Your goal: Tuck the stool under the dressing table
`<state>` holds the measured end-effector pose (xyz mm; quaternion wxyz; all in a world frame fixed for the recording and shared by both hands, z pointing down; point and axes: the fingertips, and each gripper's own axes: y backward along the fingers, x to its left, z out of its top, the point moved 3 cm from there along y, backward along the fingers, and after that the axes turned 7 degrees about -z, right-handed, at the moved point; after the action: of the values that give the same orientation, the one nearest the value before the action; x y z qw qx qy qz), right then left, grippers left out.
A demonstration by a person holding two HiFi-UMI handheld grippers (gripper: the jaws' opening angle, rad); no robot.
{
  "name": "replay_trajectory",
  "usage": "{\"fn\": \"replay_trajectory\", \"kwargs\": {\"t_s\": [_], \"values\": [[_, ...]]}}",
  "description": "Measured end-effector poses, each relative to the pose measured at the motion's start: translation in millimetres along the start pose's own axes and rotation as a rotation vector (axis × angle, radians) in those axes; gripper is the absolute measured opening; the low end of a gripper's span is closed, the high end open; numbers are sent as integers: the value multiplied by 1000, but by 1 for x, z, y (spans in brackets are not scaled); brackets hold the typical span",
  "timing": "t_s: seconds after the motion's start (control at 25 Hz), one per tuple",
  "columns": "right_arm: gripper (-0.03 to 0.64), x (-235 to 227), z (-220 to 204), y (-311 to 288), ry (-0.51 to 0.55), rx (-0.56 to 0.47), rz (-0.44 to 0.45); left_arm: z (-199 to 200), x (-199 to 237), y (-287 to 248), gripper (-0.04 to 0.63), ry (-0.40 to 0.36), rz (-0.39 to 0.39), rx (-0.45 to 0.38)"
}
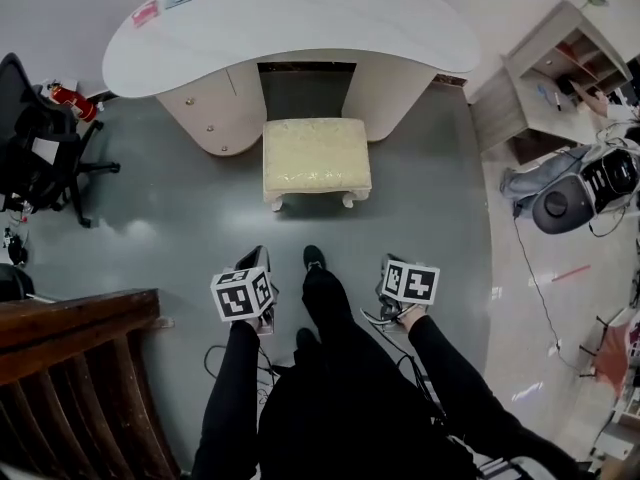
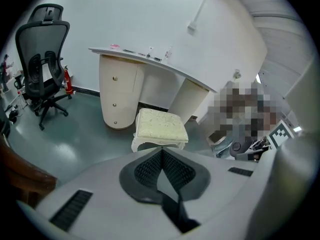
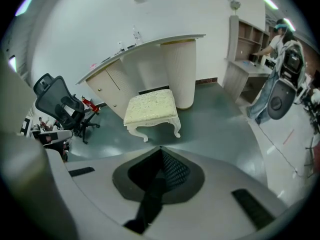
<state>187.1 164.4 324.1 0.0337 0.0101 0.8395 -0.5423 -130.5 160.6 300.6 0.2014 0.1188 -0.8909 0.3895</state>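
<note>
The stool point(image 1: 316, 158) has a cream cushion and white curved legs. It stands on the grey floor in front of the knee gap of the white dressing table point(image 1: 290, 18), with only its far edge at the gap. Both grippers hang well short of it, on either side of the person's black-clad legs. My left gripper point(image 1: 248, 273) and right gripper point(image 1: 398, 273) are shut with nothing held. In the left gripper view the stool point(image 2: 161, 125) lies beyond the shut gripper point(image 2: 161, 151). The right gripper view shows the stool point(image 3: 151, 108) past its shut gripper point(image 3: 160, 149).
A black office chair point(image 1: 40, 138) and a red fire extinguisher point(image 1: 70, 98) stand at the left. Dark wooden furniture point(image 1: 70, 368) fills the lower left. At the right are a shelf unit point(image 1: 560, 68), another person point(image 1: 580, 183) and cables on the floor.
</note>
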Motion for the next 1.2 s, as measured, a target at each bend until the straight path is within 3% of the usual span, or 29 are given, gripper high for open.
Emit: {"fn": "replay_trajectory", "kwargs": {"t_s": [0.44, 0.6, 0.72, 0.88, 1.2], "values": [[5, -12, 40, -91, 0, 84, -16, 3, 44, -99, 8, 21, 61, 99], [5, -10, 88, -213, 7, 136, -29, 11, 101, -216, 8, 55, 91, 153], [6, -15, 96, -278, 7, 176, -39, -7, 128, -274, 8, 85, 110, 206], [5, -20, 97, -305, -11, 185, -39, -22, 132, -296, 8, 116, 113, 232], [5, -15, 100, -352, 8, 191, -33, -26, 148, -344, 8, 90, 114, 267]]}}
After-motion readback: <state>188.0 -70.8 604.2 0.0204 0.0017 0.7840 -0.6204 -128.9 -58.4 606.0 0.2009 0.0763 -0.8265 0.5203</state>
